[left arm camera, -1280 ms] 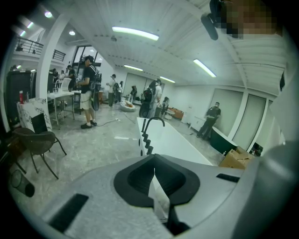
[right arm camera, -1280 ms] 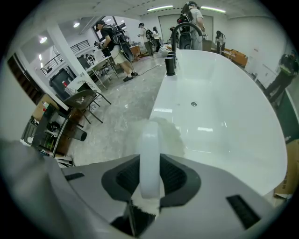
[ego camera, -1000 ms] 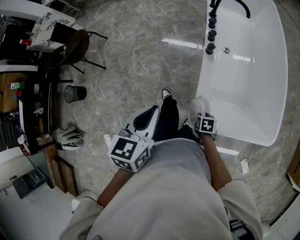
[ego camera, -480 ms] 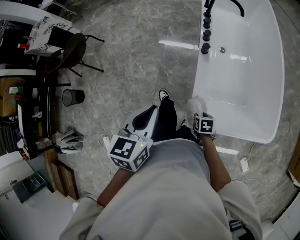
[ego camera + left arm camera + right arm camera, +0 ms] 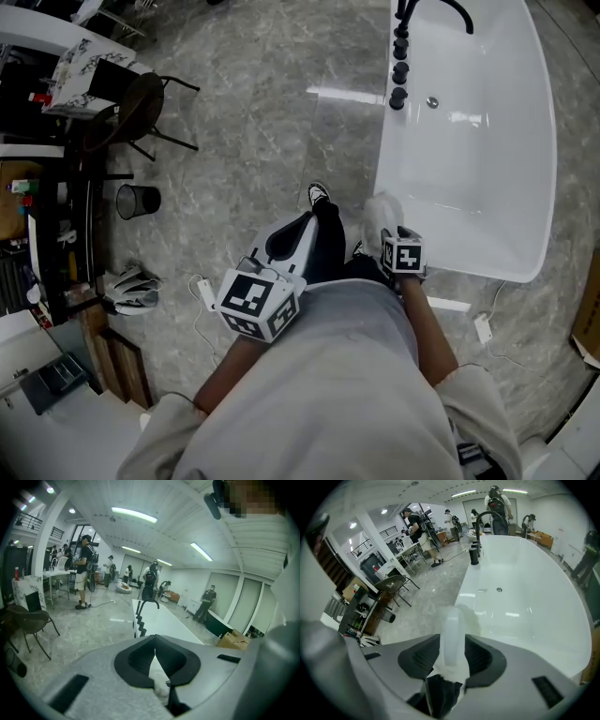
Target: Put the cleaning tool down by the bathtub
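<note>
The cleaning tool (image 5: 452,630) is a white handle with a fluffy white head (image 5: 380,214). It points toward the near rim of the white bathtub (image 5: 469,159). My right gripper (image 5: 452,651) is shut on the handle, with a pad against each side. In the head view this gripper (image 5: 401,253) hangs just left of the tub's near corner, above the floor. My left gripper (image 5: 298,230) is held in front of the person's body, over the dark trouser leg. Its jaws (image 5: 154,651) meet at the tips with nothing in them. The tub (image 5: 159,625) lies ahead of it.
Black tap fittings (image 5: 400,66) stand on the tub's far left rim. A plug and cable (image 5: 483,328) lie on the marble floor by the tub's near end. A dark chair (image 5: 141,103), a mesh bin (image 5: 136,200) and shelving stand at the left. Several people stand far off (image 5: 84,569).
The head view has drifted, so the bathtub and floor sit further left and up in the picture. The right gripper has shifted slightly left with the tool still in it. The left gripper has barely moved.
</note>
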`<state>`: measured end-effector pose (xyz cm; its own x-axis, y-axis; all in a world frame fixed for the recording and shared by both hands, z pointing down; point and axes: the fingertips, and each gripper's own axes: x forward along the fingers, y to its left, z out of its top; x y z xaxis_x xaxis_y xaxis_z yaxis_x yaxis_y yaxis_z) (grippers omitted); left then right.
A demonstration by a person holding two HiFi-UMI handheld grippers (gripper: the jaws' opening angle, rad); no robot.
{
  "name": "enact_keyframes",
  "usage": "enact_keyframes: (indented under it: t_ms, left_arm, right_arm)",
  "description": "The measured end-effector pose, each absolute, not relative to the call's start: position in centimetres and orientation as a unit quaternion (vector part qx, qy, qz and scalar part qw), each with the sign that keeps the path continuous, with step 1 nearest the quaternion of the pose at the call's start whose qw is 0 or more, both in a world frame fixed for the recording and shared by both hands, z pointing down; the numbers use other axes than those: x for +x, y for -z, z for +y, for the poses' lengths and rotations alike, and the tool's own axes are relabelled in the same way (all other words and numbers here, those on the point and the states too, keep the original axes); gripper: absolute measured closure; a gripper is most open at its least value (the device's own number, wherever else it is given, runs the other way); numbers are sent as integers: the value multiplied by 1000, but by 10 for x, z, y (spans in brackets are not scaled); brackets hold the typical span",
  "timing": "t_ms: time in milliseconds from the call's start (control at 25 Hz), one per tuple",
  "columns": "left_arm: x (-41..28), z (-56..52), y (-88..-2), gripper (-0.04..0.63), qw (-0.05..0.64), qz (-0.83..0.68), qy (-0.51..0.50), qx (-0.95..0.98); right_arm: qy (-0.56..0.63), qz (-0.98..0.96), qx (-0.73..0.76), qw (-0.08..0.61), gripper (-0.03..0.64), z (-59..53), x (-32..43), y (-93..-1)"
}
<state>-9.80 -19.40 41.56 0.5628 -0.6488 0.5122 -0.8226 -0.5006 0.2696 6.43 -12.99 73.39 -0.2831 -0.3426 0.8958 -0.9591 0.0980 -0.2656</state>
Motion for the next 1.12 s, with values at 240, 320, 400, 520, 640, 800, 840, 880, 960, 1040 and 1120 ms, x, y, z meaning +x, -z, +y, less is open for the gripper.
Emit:
enact_keyframes:
  t_ms: [240, 320, 400, 520, 640, 800, 840, 880, 960, 1040, 1120]
  left_arm:
    - [-96, -191, -414, 588, 248, -437, -163, 849]
    - [-95, -189, -414, 588, 248, -436, -160, 850]
    - [-95, -187, -414, 588, 249, -435, -157, 851]
    - [-92, -186, -414, 588, 251, -433, -152, 852]
    - [-88, -185, -414, 588, 251, -430, -148, 854]
    - [-84, -187, -416, 588, 252, -428, -146, 856]
    - [-84, -187, -415, 588, 252, -428, -145, 855]
    - [-84, -187, -415, 588, 253, -428, -145, 855]
    - [-83, -186, -415, 588, 254, -428, -144, 855]
    - [-82, -185, -415, 588, 254, -428, -142, 855]
    - [-82, -184, -415, 588, 255, -427, -140, 856]
  right_arm:
    - [-442, -671, 494, 331, 468, -128, 65, -724]
    - [-438, -671, 498, 332, 468, -127, 67, -721]
    - [-436, -672, 500, 329, 468, -126, 69, -718]
    - [-432, -672, 505, 326, 469, -125, 74, -707]
    - [-430, -676, 506, 319, 476, -125, 77, -699]
    - [-430, -684, 506, 301, 486, -132, 80, -688]
    - [-428, -687, 507, 296, 488, -133, 80, -684]
    - [-426, -690, 508, 291, 491, -135, 80, -679]
    - [-421, -696, 510, 280, 495, -139, 82, -668]
    - [-416, -701, 512, 270, 500, -142, 83, -658]
    - [-410, -706, 514, 262, 506, -144, 84, -648]
